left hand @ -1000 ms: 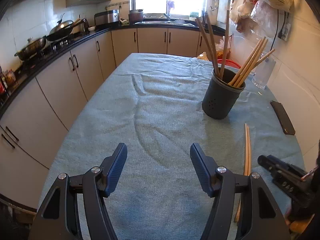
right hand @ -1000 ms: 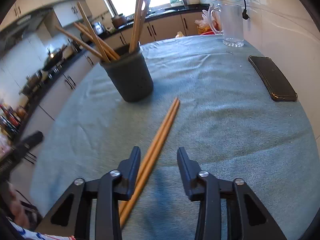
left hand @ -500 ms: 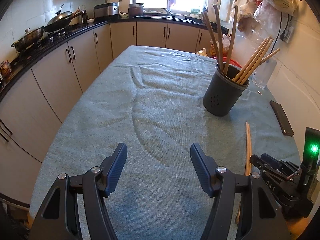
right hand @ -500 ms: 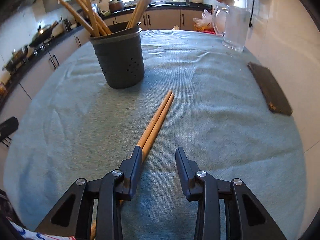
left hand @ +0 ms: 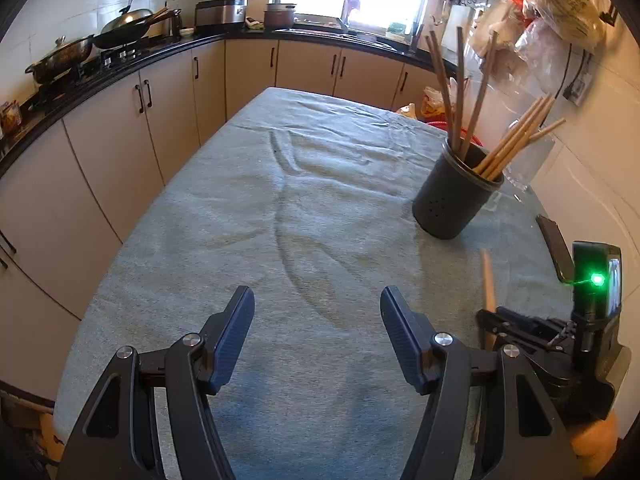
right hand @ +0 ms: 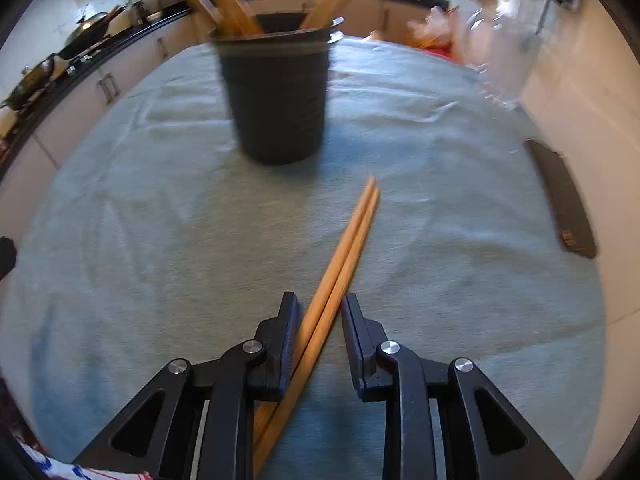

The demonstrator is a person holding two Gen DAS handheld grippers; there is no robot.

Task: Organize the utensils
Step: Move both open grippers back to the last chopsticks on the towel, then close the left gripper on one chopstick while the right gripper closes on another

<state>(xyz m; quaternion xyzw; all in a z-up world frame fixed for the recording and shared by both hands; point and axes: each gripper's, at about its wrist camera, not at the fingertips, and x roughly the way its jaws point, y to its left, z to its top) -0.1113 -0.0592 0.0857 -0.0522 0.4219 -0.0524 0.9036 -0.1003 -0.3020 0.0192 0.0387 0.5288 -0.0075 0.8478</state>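
Note:
A pair of wooden chopsticks runs between the fingers of my right gripper, which has closed around them; their far tips point toward a dark holder that has several chopsticks standing in it. In the left wrist view the holder stands at the right, and the blurred chopstick pair rises from the right gripper. My left gripper is open and empty above the grey-green tablecloth.
A black phone lies by the right table edge. A clear glass jug stands at the far right near the wall. Kitchen cabinets and a stove with pans run along the left.
My right gripper has moved forward over the chopsticks and its fingers have narrowed onto them. The chopstick tips now look raised and blurred. The left gripper stays open.

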